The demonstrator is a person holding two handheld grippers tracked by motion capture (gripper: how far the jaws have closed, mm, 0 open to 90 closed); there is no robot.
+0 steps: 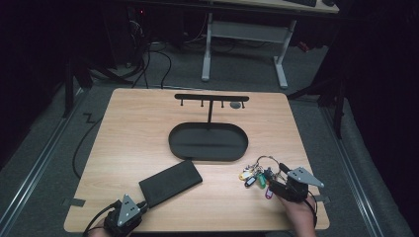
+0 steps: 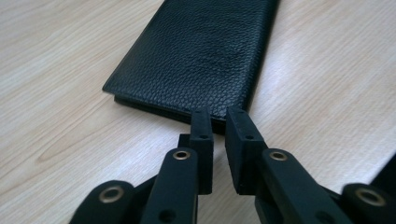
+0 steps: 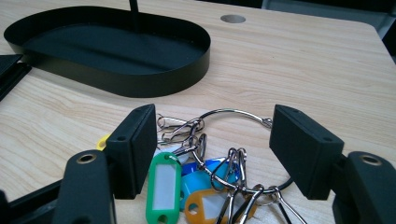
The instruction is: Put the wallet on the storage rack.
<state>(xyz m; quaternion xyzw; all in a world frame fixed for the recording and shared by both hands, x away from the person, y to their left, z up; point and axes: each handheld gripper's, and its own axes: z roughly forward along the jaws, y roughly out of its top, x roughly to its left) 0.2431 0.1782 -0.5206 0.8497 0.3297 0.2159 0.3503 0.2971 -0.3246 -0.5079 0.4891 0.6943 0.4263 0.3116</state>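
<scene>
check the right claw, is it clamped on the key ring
No: in the right gripper view the right claw stands wide open, its pads clear on either side of the key ring lying on the table.

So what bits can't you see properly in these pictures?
- Key tags: right gripper view, cut off by the bottom edge and partly behind the right gripper.
- Wallet: left gripper view, far end cut off by the top edge.
- Stand's hooks: high view, too small.
</scene>
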